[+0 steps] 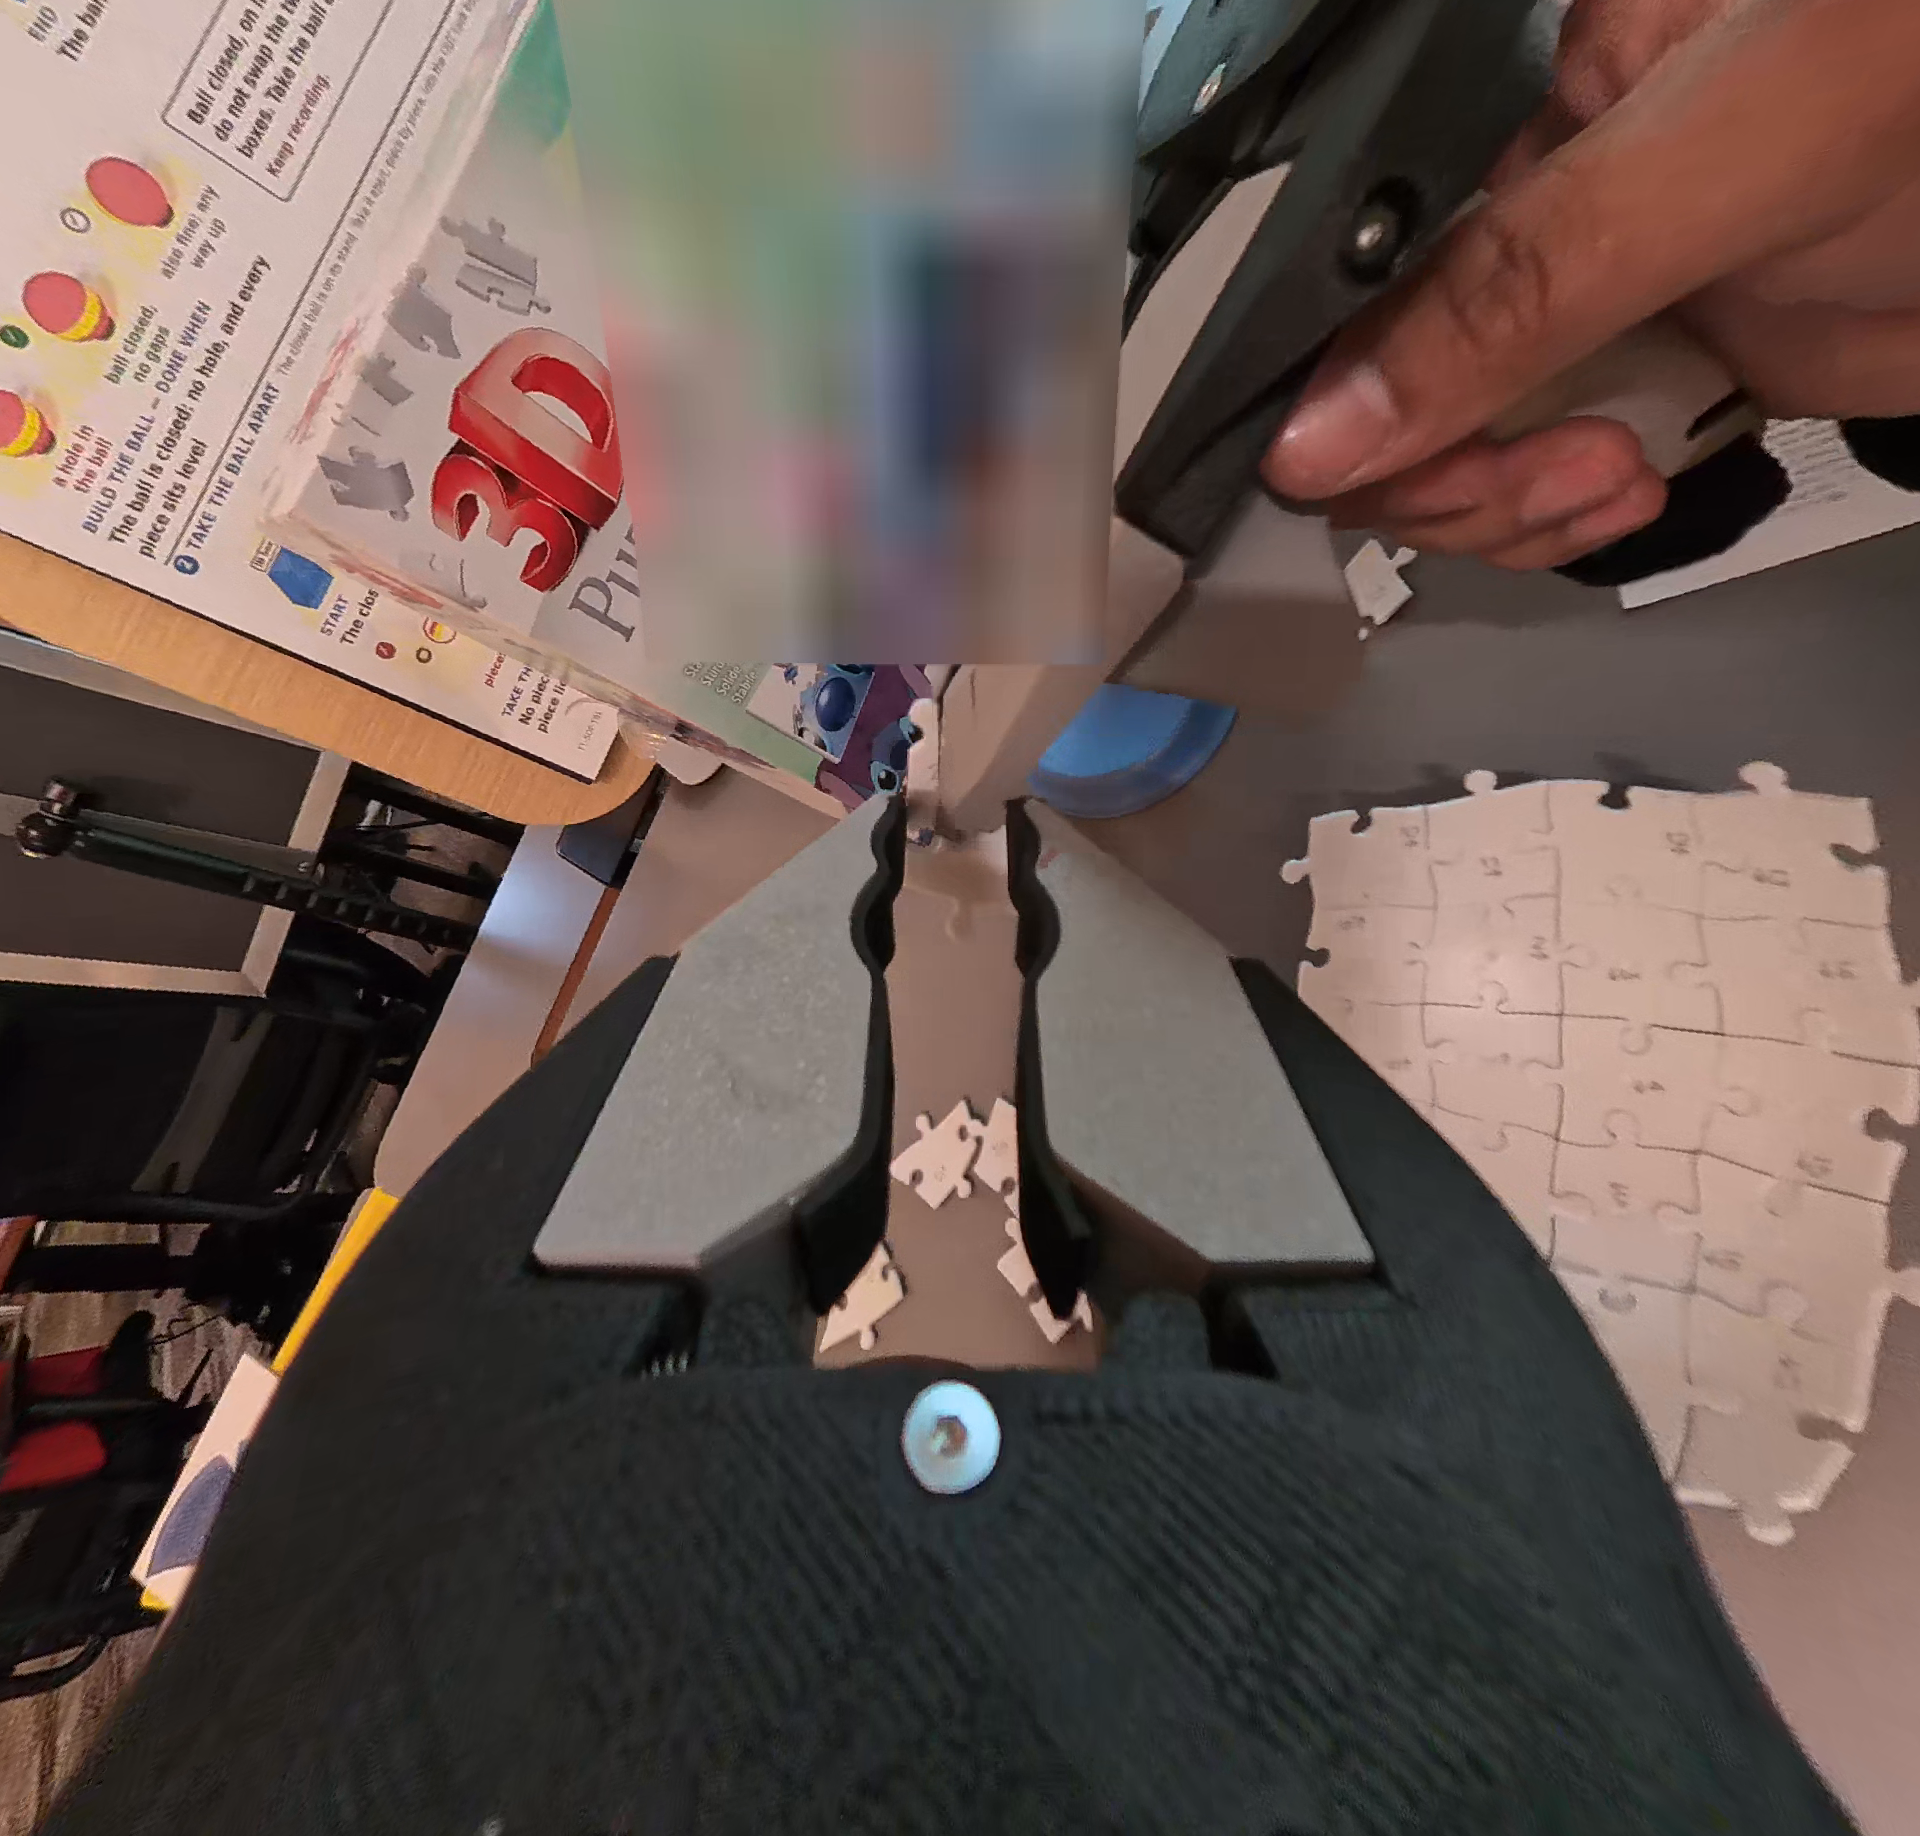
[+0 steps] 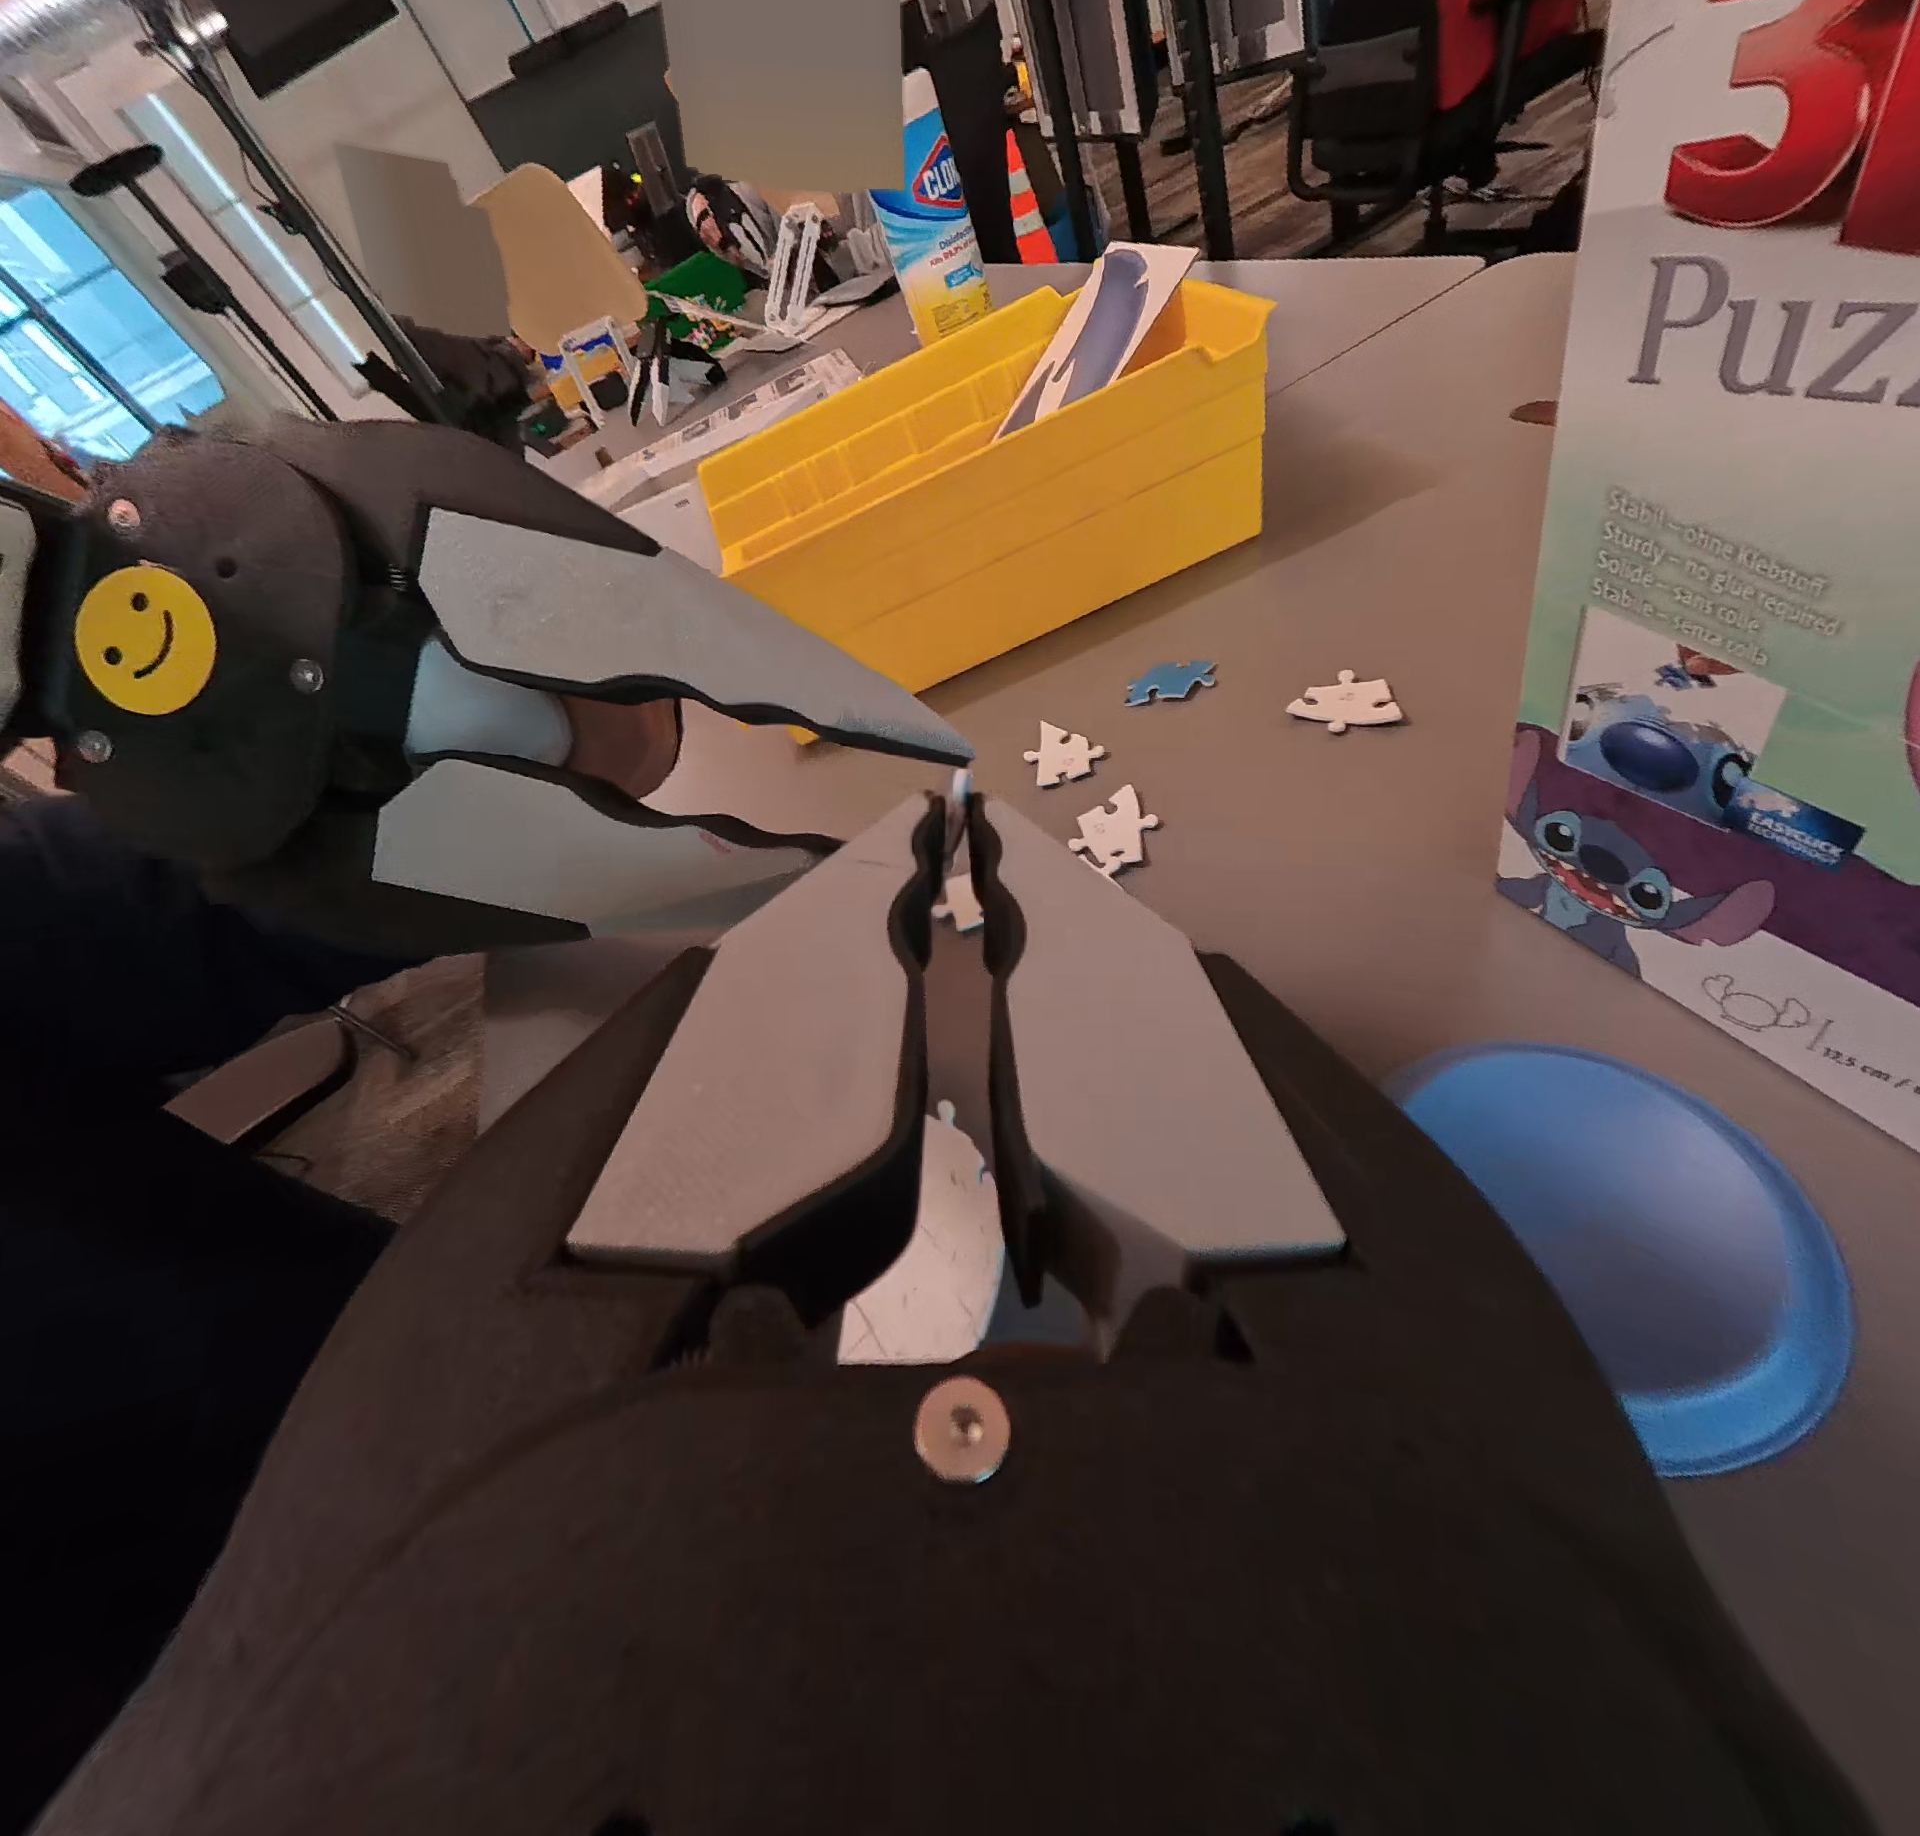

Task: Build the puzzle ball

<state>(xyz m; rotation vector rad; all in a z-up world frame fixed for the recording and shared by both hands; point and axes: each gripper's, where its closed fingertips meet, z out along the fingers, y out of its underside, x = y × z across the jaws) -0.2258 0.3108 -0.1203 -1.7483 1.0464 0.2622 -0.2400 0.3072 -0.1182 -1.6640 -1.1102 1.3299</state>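
Note:
My right gripper [image 2: 954, 801] is shut on a small white puzzle piece [image 2: 961, 784], held edge-on at its tips just above the grey table [image 2: 1351, 903]. My left gripper [image 1: 954, 815] is open and empty. It shows from the side in the right wrist view [image 2: 894, 797], with the right gripper's tips [image 1: 940, 830] between its fingers. A flat joined sheet of white puzzle pieces [image 1: 1600, 1059] lies to the right. Loose white pieces [image 1: 935, 1152] lie under the left gripper. Others [image 2: 1060, 752] and a blue piece [image 2: 1169, 683] lie ahead of the right gripper.
A blue round stand dish [image 2: 1621, 1256] sits at the right, by the upright puzzle box [image 2: 1714, 539]. A yellow bin [image 2: 987, 529] with a blue-and-white sheet stands farther back. An instruction sheet [image 1: 156, 228] lies beyond the box. A hand [image 1: 1558, 311] holds the right gripper. Left and right tips are no more than a few centimetres apart.

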